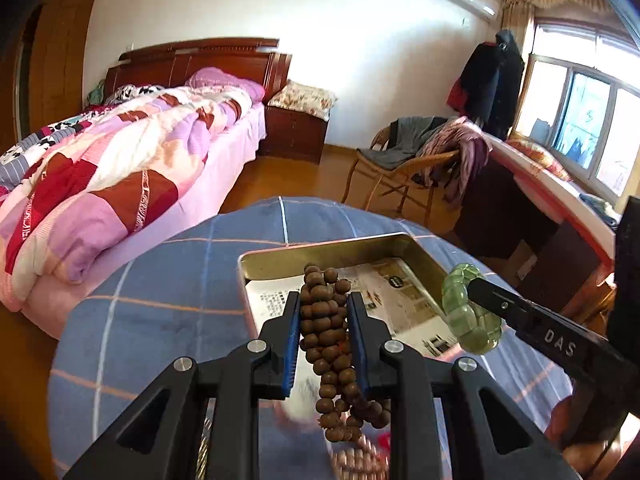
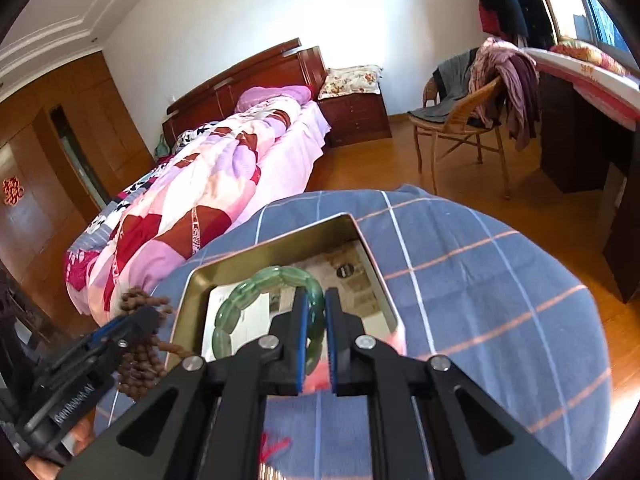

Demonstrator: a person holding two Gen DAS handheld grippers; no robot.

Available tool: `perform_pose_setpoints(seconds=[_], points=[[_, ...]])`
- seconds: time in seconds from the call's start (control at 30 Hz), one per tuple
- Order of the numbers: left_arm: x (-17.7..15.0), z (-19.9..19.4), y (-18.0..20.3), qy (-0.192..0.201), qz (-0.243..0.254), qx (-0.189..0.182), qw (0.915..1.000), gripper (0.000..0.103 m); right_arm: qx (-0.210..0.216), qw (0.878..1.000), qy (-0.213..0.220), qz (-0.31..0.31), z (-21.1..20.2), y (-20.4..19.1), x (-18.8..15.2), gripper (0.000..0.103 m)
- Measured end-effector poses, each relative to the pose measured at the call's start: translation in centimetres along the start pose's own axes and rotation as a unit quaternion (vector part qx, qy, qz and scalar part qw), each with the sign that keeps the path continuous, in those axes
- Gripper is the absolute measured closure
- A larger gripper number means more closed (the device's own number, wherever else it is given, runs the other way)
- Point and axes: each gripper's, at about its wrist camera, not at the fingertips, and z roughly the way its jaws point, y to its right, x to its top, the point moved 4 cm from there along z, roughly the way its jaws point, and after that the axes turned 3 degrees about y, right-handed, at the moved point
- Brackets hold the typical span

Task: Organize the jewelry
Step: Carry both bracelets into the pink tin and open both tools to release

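My left gripper [image 1: 325,304] is shut on a bunched brown bead string [image 1: 330,332], which hangs in loops below the jaws over the near edge of a gold metal tin [image 1: 320,249] lined with printed paper. My right gripper [image 2: 315,300] is shut on a green stone bangle [image 2: 260,284], held above the same tin [image 2: 192,280]. In the left wrist view the right gripper [image 1: 468,290] reaches in from the right with the bangle [image 1: 472,312]. The right wrist view shows the left gripper [image 2: 150,314] at the lower left, its brown beads [image 2: 140,356] dangling.
The tin rests on a round table under a blue plaid cloth [image 1: 160,300]. More pale beads [image 1: 360,460] and a red thread [image 2: 276,446] lie near the table's near edge. Beyond are a bed [image 1: 120,184], a wicker chair [image 1: 400,168] with clothes and a desk [image 1: 540,200].
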Motion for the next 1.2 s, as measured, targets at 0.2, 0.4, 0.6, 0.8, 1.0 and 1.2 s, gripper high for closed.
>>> perform_pose_setpoints(seconds=[0.2,0.4,0.6,0.8,1.0,1.2], points=[[-0.3,3.7,0.7,-0.036,0.019,0.024,0.9989,0.08,-0.016,1.0,-0.007,-0.012,2.4,0.6,-0.3,0.092],[-1.3,5.8,0.7,-0.064,0.032,0.046,0.9964,0.08,-0.015,0.999,-0.017,-0.026,3.5,0.6,-0.8,0.092],[-1.5,6.3,0.7,-0.069,0.038,0.059,0.9951,0.08,-0.025,0.999,-0.021,-0.037,4.0,0.8,-1.1,0.092],[-1.2,6.5,0.6,-0.069,0.045,0.091,0.9924,0.079,-0.01,0.999,-0.016,-0.034,3.9,0.9,-1.1,0.08],[-0.4,5.0,0.9,-0.054,0.054,0.117,0.9902,0.038,-0.001,0.999,0.033,-0.021,1.8,0.8,0.0,0.053],[0.8,1.9,0.6,-0.022,0.066,0.138,0.988,0.033,-0.015,0.999,0.042,-0.02,-0.9,0.4,0.7,0.053]])
